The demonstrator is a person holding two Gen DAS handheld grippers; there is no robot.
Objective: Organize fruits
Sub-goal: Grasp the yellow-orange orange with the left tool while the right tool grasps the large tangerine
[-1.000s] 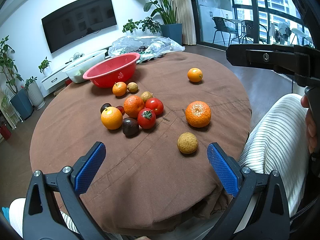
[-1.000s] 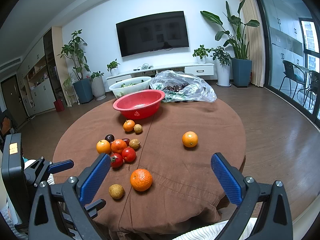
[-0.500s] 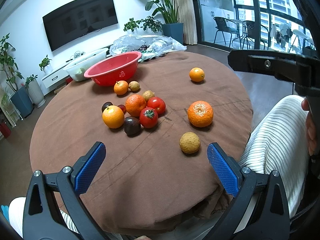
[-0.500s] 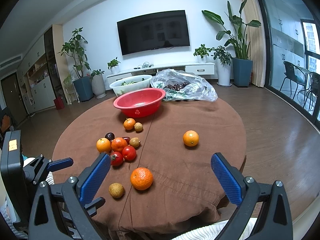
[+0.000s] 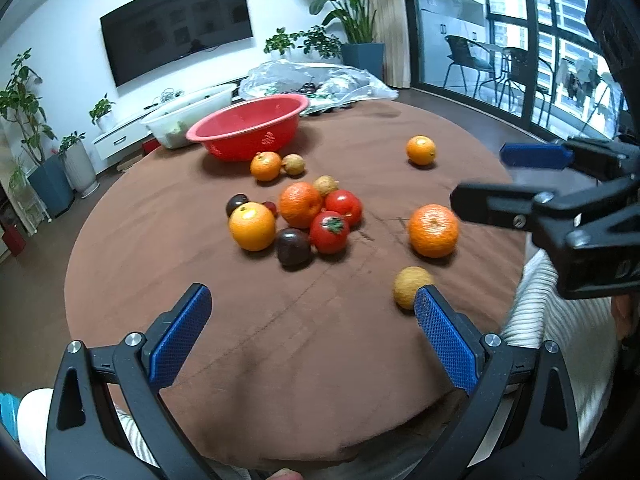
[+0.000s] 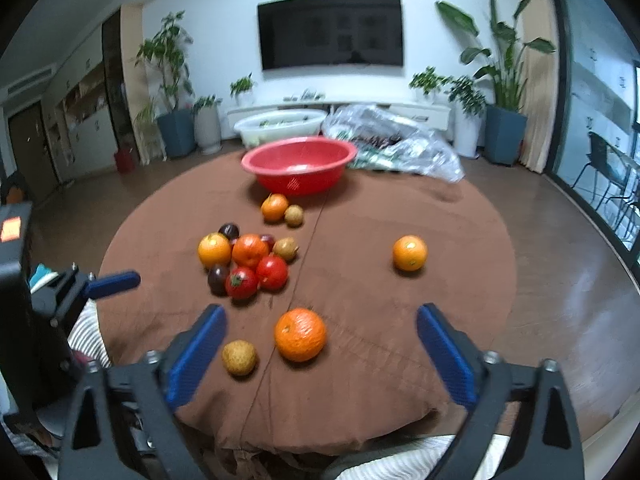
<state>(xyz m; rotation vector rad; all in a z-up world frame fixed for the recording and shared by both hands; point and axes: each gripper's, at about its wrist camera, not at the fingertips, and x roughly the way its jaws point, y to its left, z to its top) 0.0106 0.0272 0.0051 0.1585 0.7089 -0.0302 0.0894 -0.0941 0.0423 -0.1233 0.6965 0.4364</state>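
Observation:
Fruits lie on a round brown-clothed table (image 5: 280, 340). A cluster of oranges, tomatoes and dark plums (image 5: 298, 216) sits mid-table; it also shows in the right wrist view (image 6: 248, 260). A big orange (image 6: 300, 334) and a tan round fruit (image 6: 239, 357) lie just ahead of my right gripper (image 6: 320, 344), which is open and empty. A lone orange (image 6: 409, 253) lies to the right. A red basket (image 6: 299, 164) stands at the back. My left gripper (image 5: 312, 332) is open and empty near the table's front edge.
A clear plastic bag (image 6: 400, 148) with produce and a white tub (image 6: 280, 126) sit behind the red basket. A small orange and a tan fruit (image 5: 276, 165) lie just before the basket. My striped-clothed lap (image 5: 560, 320) is at the table's near edge.
My right gripper has moved forward and lower toward the big orange and tan fruit, and swung into the left wrist view. The left gripper has barely shifted.

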